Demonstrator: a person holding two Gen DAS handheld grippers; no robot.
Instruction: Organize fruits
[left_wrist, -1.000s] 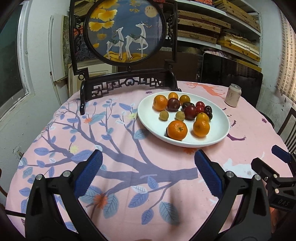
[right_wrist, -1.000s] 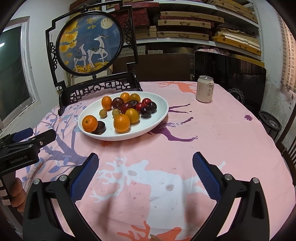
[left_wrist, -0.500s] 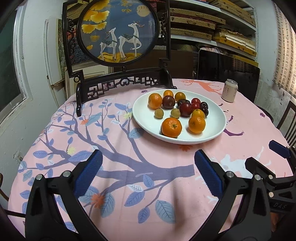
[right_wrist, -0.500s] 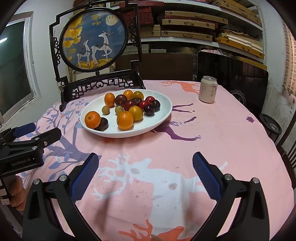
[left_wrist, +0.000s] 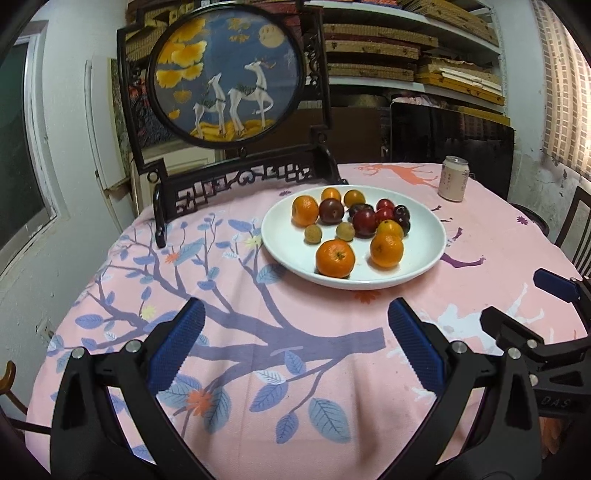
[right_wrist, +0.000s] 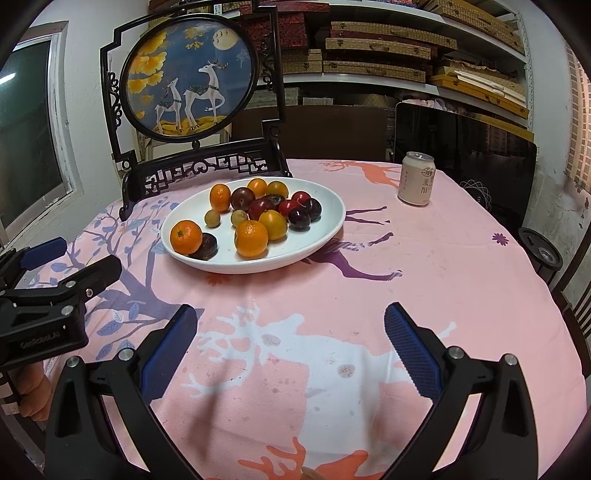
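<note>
A white oval plate (left_wrist: 424, 258) sits toward the back of a round table (left_wrist: 332, 369) draped in a pink cloth printed with branches and deer. On the plate: several oranges (left_wrist: 335, 257), dark red plums (left_wrist: 364, 222) heaped near the middle, and two small tan fruits (left_wrist: 312, 233) side by side on its left part. From the right-hand camera a dark, flat fruit (right_wrist: 205, 246) shows, touching the nearest orange (right_wrist: 186, 237). The plate's long axis runs roughly left to right across the table.

Both tools hover low over the near edge, well apart from the plate. The left hand-held gripper (left_wrist: 295, 345) has its blue-padded fingers spread wide with nothing between them; the right hand-held gripper (right_wrist: 290, 341) likewise stands spread and empty, pointing at the plate.

A drink can (right_wrist: 417, 178) stands upright at the far right, and a framed deer screen (left_wrist: 225, 70) stands just behind the plate.
</note>
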